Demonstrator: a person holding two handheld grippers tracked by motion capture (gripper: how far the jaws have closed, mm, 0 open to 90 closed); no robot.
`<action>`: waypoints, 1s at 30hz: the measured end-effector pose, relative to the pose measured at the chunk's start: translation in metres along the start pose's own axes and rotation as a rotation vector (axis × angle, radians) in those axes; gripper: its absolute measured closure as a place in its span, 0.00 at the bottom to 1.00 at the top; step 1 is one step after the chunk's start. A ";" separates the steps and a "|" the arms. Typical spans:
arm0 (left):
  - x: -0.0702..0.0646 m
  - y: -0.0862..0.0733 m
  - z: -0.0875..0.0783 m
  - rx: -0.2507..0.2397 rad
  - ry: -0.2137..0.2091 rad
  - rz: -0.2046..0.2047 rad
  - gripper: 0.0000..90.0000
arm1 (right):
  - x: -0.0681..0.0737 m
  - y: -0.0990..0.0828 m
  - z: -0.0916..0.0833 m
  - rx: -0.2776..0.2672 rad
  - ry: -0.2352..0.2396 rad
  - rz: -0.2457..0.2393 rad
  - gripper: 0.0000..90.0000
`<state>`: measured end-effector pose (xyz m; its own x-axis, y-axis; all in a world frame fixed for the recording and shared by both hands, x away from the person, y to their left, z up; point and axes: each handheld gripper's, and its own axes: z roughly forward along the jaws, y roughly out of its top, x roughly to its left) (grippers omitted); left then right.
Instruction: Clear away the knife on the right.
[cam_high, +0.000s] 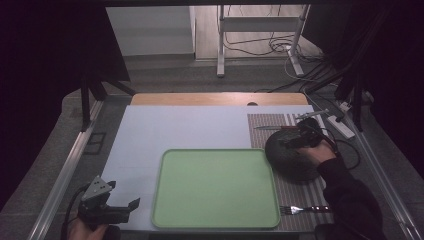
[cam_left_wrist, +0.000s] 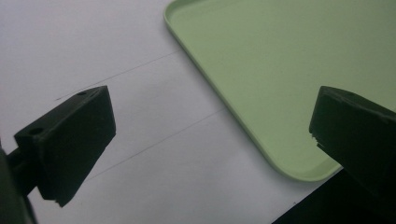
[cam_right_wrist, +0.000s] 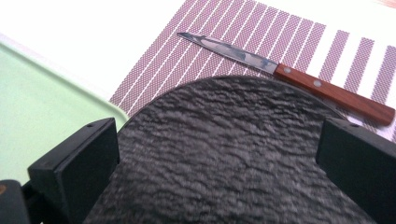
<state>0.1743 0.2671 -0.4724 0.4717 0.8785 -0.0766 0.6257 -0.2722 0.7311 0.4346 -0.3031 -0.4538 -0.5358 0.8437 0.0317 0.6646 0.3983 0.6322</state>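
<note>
- At the near left corner of the counter (cam_high: 150, 125), the left gripper (cam_high: 131, 206) hovers low over the pale sheet, its jaws spread wide apart with nothing between them.
- In the left gripper view, the near left corner of the green tray (cam_left_wrist: 280, 70) lies just ahead of those jaws, with pale counter surface beneath them.
- A fork (cam_high: 302, 209) lies on the striped placemat (cam_high: 300, 192), just beside the tray's near right corner, its tines pointing toward the tray.
- The green tray sits in the middle of the counter with nothing on it.
- Right of the tray, a dark round plate (cam_high: 287, 157) with a rough slate-like surface rests on the placemat, its left edge touching or slightly overlapping the tray's right rim.
- The right gripper (cam_high: 294, 141) hangs over the plate's far part; in the right gripper view its jaws stand wide apart on either side of the plate (cam_right_wrist: 233, 154), not clamped on it.
- Beyond the plate, a knife (cam_right_wrist: 289, 77) with a wooden handle lies on the placemat, near the plate's far rim.
</note>
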 end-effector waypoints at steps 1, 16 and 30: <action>0.000 0.000 0.000 0.000 -0.001 0.000 0.01 | -0.001 0.004 0.006 0.006 0.000 -0.002 0.00; 0.001 0.000 0.000 -0.001 -0.003 -0.006 0.00 | -0.010 0.025 0.032 0.022 0.011 -0.006 0.04; 0.000 0.000 0.001 0.005 -0.002 0.000 0.00 | -0.023 0.049 0.056 0.054 0.081 -0.035 0.94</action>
<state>0.1749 0.2669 -0.4726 0.4733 0.8775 -0.0779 0.6286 -0.2744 0.7277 0.5089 -0.2828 -0.4669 -0.5982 0.7979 0.0742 0.6708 0.4479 0.5911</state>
